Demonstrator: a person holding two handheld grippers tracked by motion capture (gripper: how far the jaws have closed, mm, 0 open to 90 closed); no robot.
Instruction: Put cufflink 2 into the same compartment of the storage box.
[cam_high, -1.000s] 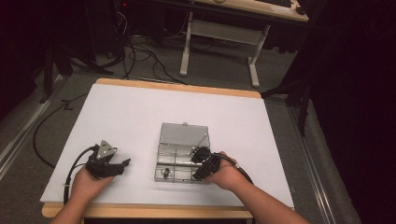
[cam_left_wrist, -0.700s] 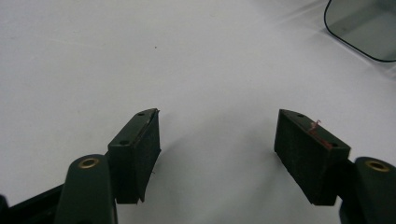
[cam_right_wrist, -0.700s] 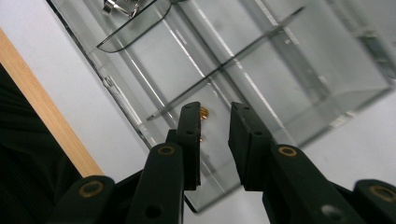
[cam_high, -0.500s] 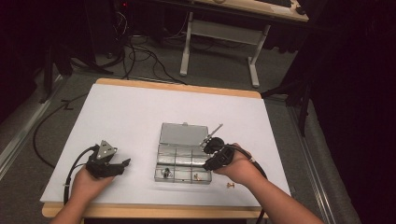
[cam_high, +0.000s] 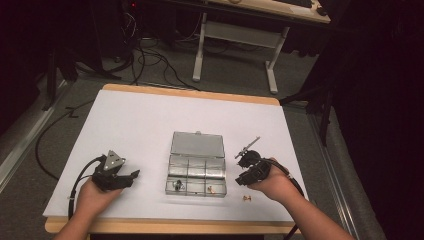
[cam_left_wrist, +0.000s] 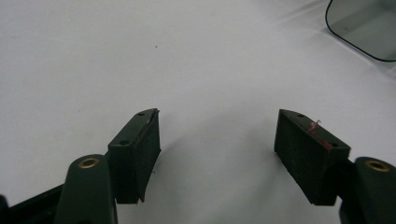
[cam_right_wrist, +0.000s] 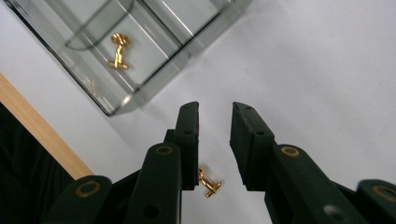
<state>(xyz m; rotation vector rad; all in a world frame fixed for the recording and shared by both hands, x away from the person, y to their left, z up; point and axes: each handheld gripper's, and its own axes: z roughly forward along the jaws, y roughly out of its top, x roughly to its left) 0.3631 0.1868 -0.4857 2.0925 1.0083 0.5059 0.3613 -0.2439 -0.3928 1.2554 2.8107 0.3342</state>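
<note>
Left gripper (cam_high: 134, 174) near table's (cam_high: 150, 120) front left corner, jaws spread wide, nothing between. Clear compartment box (cam_high: 196, 170), lid open, mid-front; gold cufflink (cam_right_wrist: 118, 51) in its front right compartment. Right gripper (cam_right_wrist: 214, 140) right of box, jaws just opening, narrow gap, empty. Second cufflink (cam_right_wrist: 208, 184) on table under it, near front edge.
</note>
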